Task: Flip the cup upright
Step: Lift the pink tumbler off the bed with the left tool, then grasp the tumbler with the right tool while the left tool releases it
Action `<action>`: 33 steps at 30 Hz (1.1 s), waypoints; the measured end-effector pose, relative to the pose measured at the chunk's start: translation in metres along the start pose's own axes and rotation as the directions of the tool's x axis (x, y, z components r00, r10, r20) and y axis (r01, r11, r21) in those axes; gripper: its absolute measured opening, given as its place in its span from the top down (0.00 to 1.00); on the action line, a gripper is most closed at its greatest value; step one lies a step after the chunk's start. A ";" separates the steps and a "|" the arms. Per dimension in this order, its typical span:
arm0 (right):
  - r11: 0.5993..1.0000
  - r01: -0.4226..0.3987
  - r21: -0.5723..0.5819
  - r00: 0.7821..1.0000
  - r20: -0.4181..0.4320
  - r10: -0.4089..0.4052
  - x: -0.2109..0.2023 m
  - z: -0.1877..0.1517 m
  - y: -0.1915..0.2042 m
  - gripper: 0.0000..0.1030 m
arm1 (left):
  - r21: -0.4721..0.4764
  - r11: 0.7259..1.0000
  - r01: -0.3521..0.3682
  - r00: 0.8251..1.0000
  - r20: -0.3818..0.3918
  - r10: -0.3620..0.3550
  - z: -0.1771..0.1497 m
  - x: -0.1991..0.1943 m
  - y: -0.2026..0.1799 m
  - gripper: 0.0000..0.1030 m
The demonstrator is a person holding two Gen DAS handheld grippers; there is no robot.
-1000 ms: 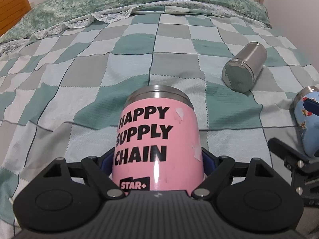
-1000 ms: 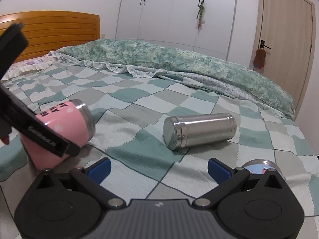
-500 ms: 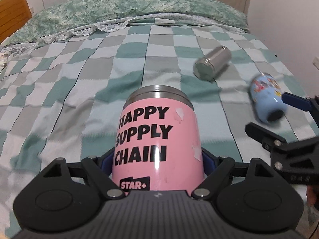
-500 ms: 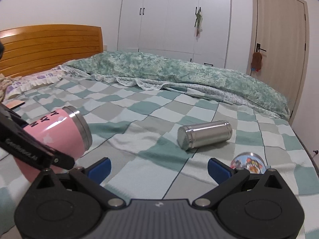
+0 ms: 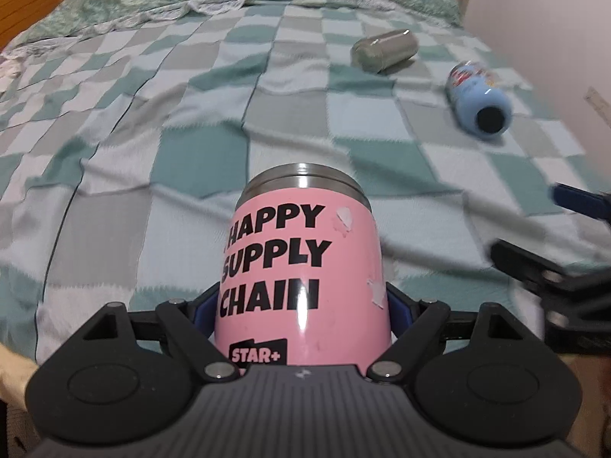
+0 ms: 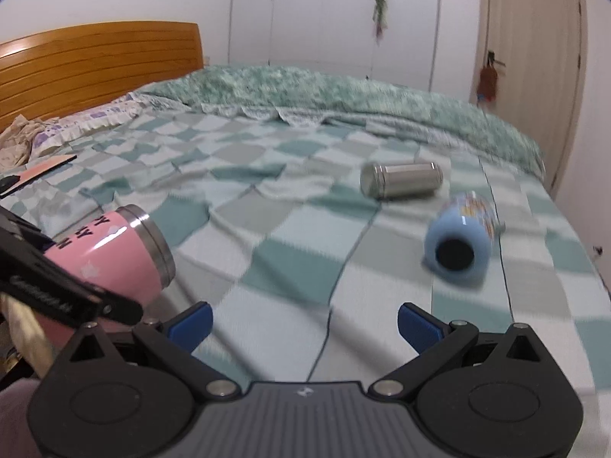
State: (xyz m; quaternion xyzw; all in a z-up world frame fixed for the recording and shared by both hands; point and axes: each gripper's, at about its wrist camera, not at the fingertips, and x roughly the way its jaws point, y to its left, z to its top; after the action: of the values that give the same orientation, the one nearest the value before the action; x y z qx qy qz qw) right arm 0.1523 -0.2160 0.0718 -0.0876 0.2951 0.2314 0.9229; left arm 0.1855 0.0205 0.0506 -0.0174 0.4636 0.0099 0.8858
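Gripping the pink cup (image 5: 303, 267) near its base, the left claw (image 5: 303, 318) has its two blue pads pressed against the cup's sides. In the left wrist view the cup's long axis runs straight away from the camera, steel rim farthest, lettering readable. Beyond the cup lies a checked bedspread (image 5: 152, 122). Compared with a second ago, the bed now looks farther below and the whole view is blurred, so the cup has been lifted off the bed and is on the move. Past the cup to the right lie a steel canister (image 5: 383, 51) and a blue bottle (image 5: 479, 97), both on their sides. The right claw (image 5: 565, 244) enters at the cup's right.

From the right wrist view, the pink cup (image 6: 114, 252) sits at far left, tilted, rim pointing up and to the right, held above the bedspread (image 6: 290, 267). It is not yet upright; the lift is likely the start of the turn. The right claw (image 6: 303, 322) is spread wide and holds nothing. Right of the cup lie the canister (image 6: 401, 179) and bottle (image 6: 460, 236).
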 end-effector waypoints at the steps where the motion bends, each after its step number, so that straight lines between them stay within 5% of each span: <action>1: 1.000 0.004 0.006 1.000 -0.007 -0.004 -0.004 -0.006 0.000 0.00 | 0.008 1.000 -0.025 1.000 0.000 0.025 -0.005 0.005 -0.002 0.19; 10: 0.999 0.037 0.030 0.999 -0.014 -0.037 -0.026 -0.018 -0.008 0.00 | -0.033 0.999 -0.017 0.999 0.047 0.019 -0.011 0.007 0.004 0.16; 11: 0.999 0.040 0.029 0.999 -0.012 -0.040 -0.027 -0.016 -0.008 0.00 | -0.045 0.999 -0.006 0.998 0.064 0.008 -0.012 0.004 0.007 0.13; 12: 0.999 0.044 0.028 0.999 -0.009 -0.044 -0.030 -0.016 -0.007 0.00 | -0.053 0.999 -0.004 0.995 0.095 0.009 -0.012 -0.002 0.010 0.00; 21: 0.999 0.017 0.038 1.000 0.025 -0.018 -0.041 0.006 0.015 0.00 | -0.026 0.997 0.067 0.947 0.315 -0.055 -0.016 -0.083 0.037 0.00; 27: 0.998 -0.040 0.045 0.999 0.029 0.039 -0.035 0.024 0.052 0.00 | -0.060 0.998 -0.030 0.925 0.378 0.050 -0.022 -0.099 0.083 0.00; 33: 0.989 -0.094 0.117 0.995 -0.007 0.095 -0.015 0.045 0.083 0.00 | -0.091 0.994 -0.057 0.933 0.350 0.086 -0.036 -0.086 0.137 0.00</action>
State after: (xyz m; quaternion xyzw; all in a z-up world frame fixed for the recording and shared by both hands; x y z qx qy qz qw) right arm 0.1242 -0.1360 0.1150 -0.0210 0.3179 0.2567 0.9125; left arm 0.1027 0.1556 0.0976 -0.0339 0.2965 0.0635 0.9523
